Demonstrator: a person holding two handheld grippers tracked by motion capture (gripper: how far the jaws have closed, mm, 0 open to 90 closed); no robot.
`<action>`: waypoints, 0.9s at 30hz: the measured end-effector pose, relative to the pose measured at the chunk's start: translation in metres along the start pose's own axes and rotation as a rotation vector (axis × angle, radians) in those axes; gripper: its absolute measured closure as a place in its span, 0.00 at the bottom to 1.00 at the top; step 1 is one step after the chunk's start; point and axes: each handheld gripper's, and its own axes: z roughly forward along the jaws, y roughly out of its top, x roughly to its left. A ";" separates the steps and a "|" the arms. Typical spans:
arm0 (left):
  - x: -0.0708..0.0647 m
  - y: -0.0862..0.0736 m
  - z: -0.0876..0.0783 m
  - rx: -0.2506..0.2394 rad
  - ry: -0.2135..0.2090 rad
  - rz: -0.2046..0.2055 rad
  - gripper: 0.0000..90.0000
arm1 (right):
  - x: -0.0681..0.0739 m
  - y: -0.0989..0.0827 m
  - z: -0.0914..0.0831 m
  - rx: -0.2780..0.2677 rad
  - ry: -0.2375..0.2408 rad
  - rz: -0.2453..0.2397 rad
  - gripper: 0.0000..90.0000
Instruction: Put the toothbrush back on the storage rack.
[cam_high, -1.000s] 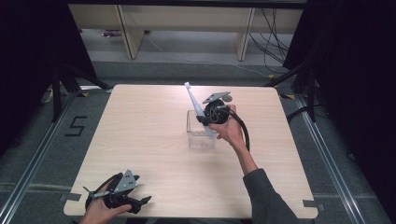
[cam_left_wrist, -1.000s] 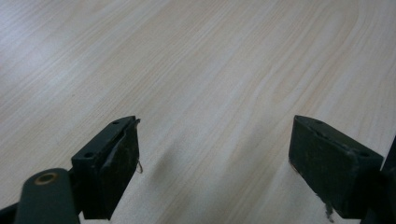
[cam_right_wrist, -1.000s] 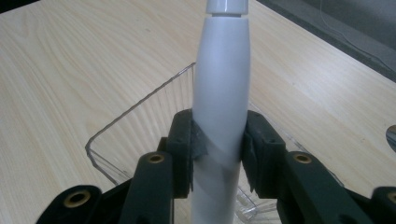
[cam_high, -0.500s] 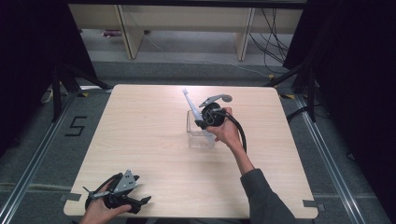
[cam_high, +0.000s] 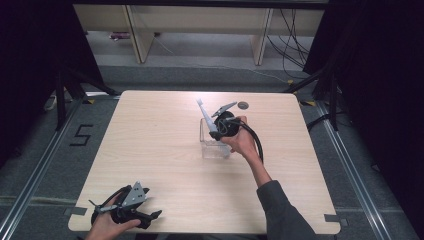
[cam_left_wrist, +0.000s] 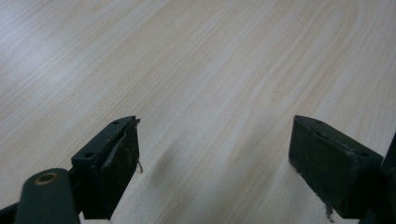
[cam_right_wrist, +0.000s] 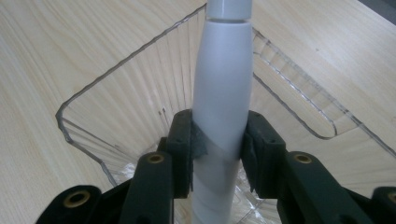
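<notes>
My right gripper (cam_high: 216, 131) is shut on a long white tapered handle (cam_high: 205, 114), which slants up and away to the far left. The handle's lower end reaches down into a clear plastic container (cam_high: 212, 148) standing on the wooden table. In the right gripper view the pads (cam_right_wrist: 187, 140) press on both sides of the white handle (cam_right_wrist: 223, 88), with the clear container's rim (cam_right_wrist: 88, 91) around and below it. My left gripper (cam_high: 151, 219) rests at the table's near left corner. In the left gripper view it is open (cam_left_wrist: 215, 158) over bare wood.
The pale wooden table (cam_high: 150, 140) has a small dark round disc (cam_high: 243, 105) near its far edge. Shelving and cables lie on the floor beyond the far edge. Metal rails run along both sides of the table.
The right gripper with the white handle has shifted slightly left and lower, toward the container. The left gripper has stayed in place.
</notes>
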 end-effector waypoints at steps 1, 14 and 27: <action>0.000 0.000 0.000 -0.001 0.000 -0.005 0.18 | 0.000 0.000 0.000 0.003 0.005 -0.011 0.74; -0.001 0.000 -0.001 -0.006 -0.011 -0.004 0.18 | -0.005 0.002 0.002 0.012 0.019 -0.047 0.74; -0.001 0.000 0.000 -0.016 0.001 0.011 0.17 | -0.008 -0.002 0.003 0.012 0.022 -0.037 0.72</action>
